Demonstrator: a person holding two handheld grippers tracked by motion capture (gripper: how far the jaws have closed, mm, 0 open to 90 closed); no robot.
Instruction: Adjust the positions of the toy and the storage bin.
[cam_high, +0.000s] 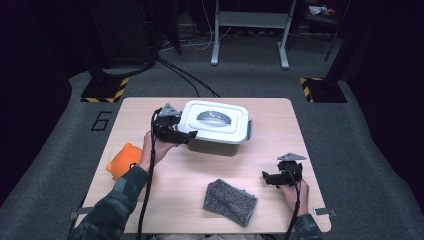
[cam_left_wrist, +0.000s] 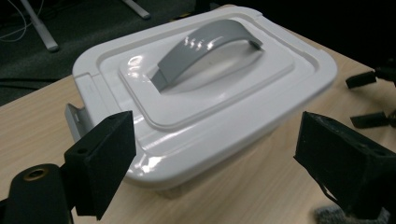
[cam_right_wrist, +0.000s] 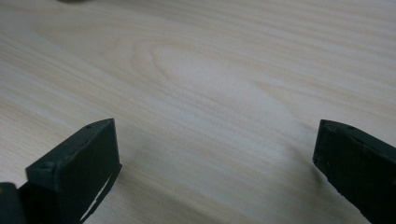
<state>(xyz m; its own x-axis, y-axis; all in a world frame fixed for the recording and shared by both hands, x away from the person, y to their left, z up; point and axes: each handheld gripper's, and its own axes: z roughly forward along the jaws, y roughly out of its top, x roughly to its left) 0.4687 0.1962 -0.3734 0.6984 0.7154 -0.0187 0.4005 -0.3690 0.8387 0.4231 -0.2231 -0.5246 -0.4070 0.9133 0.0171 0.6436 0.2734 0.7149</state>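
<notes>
The lidded white box (cam_high: 216, 127) sits at the tabletop's (cam_high: 175, 175) twelve o'clock. The left gripper (cam_high: 186, 136), released and empty, hovers at its nine o'clock side, likely lining up on the lid. The right gripper (cam_high: 267, 177) rests released at four o'clock.

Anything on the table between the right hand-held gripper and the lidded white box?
Nothing: the high view shows bare wood between the right hand-held gripper and the white box. The grey cloth lies nearer the person, off that line.
</notes>
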